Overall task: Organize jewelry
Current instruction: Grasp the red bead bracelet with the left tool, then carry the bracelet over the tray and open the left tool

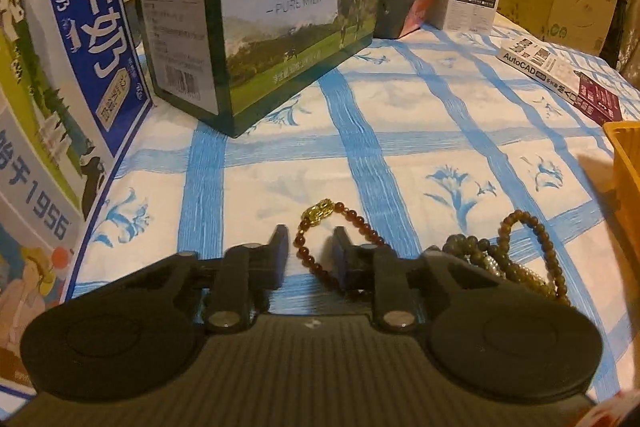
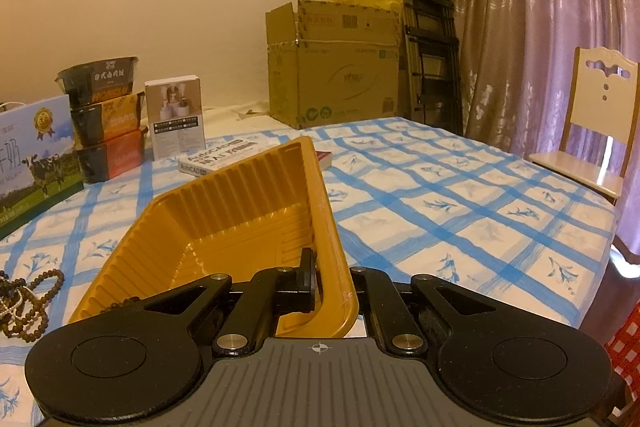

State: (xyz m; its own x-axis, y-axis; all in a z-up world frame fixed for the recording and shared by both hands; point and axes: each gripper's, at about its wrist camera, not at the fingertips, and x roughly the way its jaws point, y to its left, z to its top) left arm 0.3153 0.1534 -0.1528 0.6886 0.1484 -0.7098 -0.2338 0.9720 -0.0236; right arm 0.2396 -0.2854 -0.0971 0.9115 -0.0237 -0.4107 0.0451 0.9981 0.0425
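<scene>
We find the red bead bracelet [image 1: 340, 227] lying on the checked tablecloth [image 1: 400, 115], one side of its loop between the narrowed fingers of the left gripper [image 1: 311, 251]; whether the pads press it, we cannot tell. The right gripper [image 2: 336, 283] clamps the orange tray [image 2: 240, 219] rim, tilting it, we judge, to receive beads. A tangled bead pile [image 1: 504, 255] waits beside.

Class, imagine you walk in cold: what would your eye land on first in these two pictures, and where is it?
First, the orange tray, tipped up on the blue-checked tablecloth with its rim pinched in the right tongs. Next, the dark red bead bracelet with a gold charm, lying between the tips of the left tongs. Behind it stands a big milk carton.
</scene>
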